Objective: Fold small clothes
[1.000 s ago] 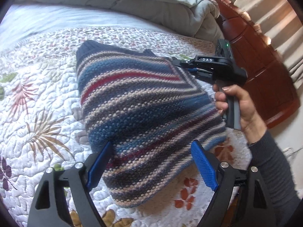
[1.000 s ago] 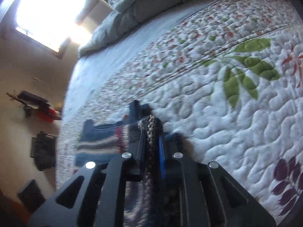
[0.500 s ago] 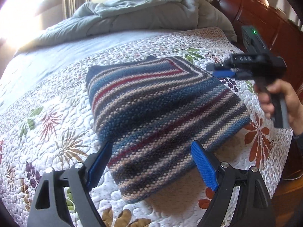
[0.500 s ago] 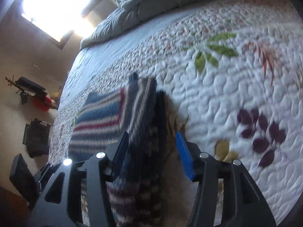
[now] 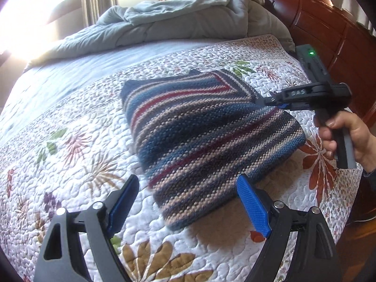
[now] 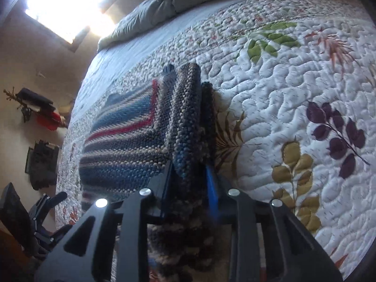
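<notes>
A folded striped sweater [image 5: 206, 136] lies flat on a white quilt [image 5: 70, 145] stitched with leaves and flowers, which covers the near part of a bed; no box, basket or other holder appears in either view. The knit runs in bands of blue, navy, tan and dark red, the stripes meeting in a V toward its far corner, and it is folded into a rough square several layers thick. Beyond it, a pale blue sheet [image 5: 70, 75] and a crumpled grey comforter [image 5: 188, 21] stretch toward a bright window, with a dark wooden bed frame [image 5: 333, 30] to the right.

The left gripper [image 5: 188, 202] hovers over the sweater's near corner, its blue-padded fingers [image 5: 252, 206] spread wide and grasping nothing. The right gripper [image 6: 190, 176], held by a hand [image 5: 347, 136] at the sweater's right-hand edge, has the stacked layers of that edge between its fingers; its jaws have just been closing, and the knit fills the gap between them, the blue pad [image 6: 211, 183] lying against the fabric. The right wrist view shows the edge standing slightly proud of the quilt.
</notes>
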`<act>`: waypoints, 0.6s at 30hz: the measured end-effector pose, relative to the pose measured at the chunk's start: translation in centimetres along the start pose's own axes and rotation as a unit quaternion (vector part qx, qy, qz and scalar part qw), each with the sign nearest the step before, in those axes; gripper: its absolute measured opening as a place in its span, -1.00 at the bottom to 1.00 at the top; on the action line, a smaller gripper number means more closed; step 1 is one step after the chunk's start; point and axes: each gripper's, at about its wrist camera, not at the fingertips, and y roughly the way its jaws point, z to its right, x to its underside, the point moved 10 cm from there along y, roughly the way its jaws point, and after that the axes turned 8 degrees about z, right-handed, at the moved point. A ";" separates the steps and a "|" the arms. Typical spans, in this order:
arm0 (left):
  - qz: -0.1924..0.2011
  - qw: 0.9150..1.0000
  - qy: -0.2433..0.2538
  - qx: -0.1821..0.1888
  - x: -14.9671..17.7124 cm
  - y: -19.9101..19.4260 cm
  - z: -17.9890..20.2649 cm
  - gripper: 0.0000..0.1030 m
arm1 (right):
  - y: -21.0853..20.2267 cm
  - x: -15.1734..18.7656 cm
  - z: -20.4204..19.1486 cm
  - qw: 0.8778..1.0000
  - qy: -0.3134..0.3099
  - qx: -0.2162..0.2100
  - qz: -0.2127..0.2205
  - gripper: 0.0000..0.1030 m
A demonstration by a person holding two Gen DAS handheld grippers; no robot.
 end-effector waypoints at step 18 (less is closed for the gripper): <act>-0.036 0.998 -0.045 0.020 3.2 -3.0 -0.9 0.66 | -3.0 8.0 -0.9 0.997 -0.049 0.060 0.000 -0.20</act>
